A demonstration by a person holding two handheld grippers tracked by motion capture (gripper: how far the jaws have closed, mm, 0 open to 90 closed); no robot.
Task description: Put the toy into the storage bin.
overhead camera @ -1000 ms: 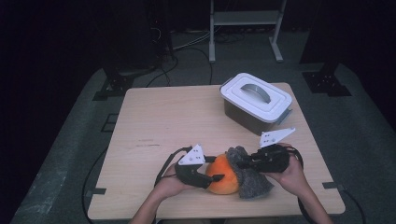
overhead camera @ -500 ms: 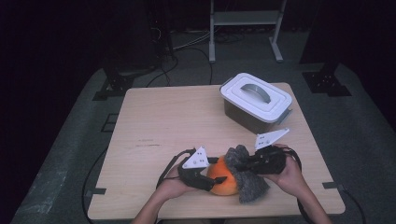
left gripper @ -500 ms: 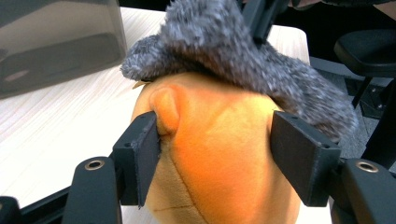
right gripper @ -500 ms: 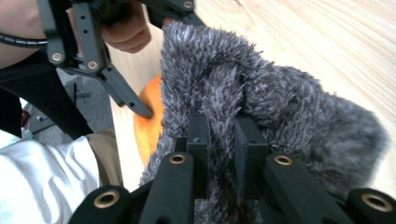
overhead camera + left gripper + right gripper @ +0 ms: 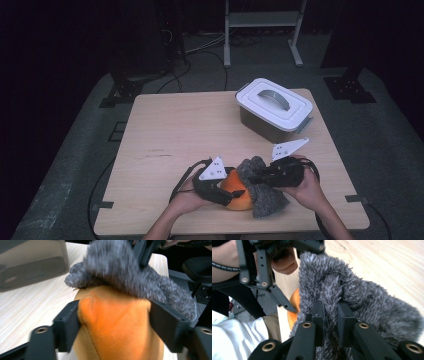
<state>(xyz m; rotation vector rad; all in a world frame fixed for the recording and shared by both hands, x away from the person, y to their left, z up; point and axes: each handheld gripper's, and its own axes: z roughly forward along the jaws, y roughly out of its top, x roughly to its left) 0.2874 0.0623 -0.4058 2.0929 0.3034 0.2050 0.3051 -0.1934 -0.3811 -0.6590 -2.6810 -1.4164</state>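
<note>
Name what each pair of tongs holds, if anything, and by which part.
Right tongs pinch a fold of the grey furry cloth. Left tongs, jaws just opening, flank the orange body; a firm grip cannot be told.

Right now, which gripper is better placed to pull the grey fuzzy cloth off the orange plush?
Right. The right gripper is shut on a fold of the grey fuzzy cloth. The left gripper straddles the orange plush, and its jaws have just been opening, so it probably steadies at most.
</note>
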